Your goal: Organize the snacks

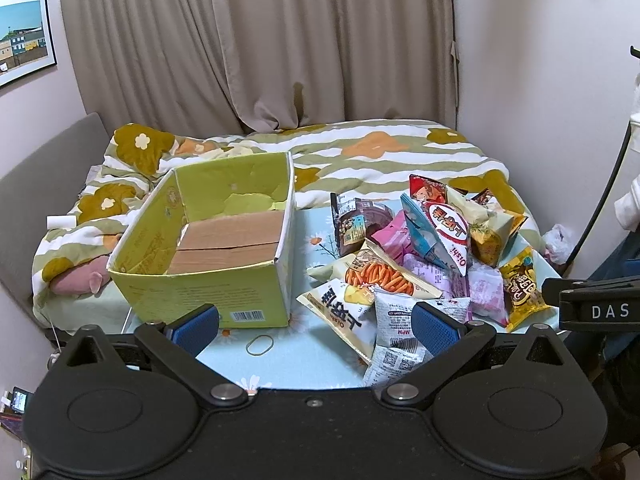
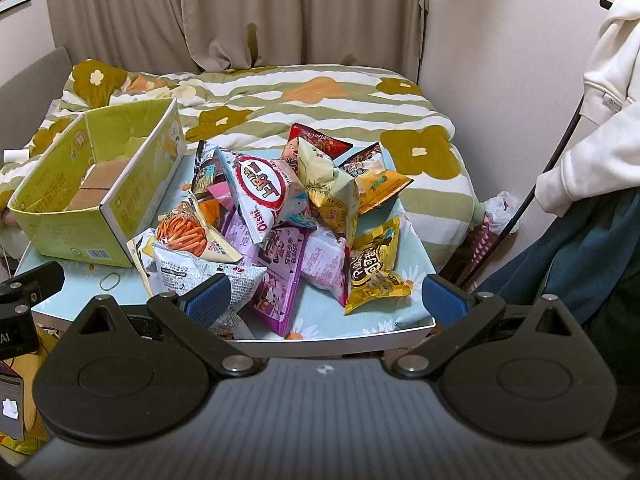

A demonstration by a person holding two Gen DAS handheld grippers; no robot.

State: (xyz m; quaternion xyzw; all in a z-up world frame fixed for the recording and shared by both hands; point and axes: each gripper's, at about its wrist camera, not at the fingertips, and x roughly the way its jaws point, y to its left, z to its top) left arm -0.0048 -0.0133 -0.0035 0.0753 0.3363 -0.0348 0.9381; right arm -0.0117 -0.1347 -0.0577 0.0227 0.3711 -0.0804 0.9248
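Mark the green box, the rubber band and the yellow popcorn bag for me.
green box [image 1: 208, 296], left wrist view, on its near outer wall.
rubber band [image 1: 259, 345], left wrist view, on the loop on the tablecloth.
yellow popcorn bag [image 2: 374, 268], right wrist view, on the bag's printed front.

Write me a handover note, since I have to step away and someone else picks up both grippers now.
Left gripper: open, empty, held over the near table edge.
Right gripper: open, empty, in front of the snack pile.
Box: on the table, left, nothing inside it.
Snack bags: heaped on the table right of the box.
A rubber band lies in front of the box.
Done: nothing packed yet.
Left: move every bag into the box.
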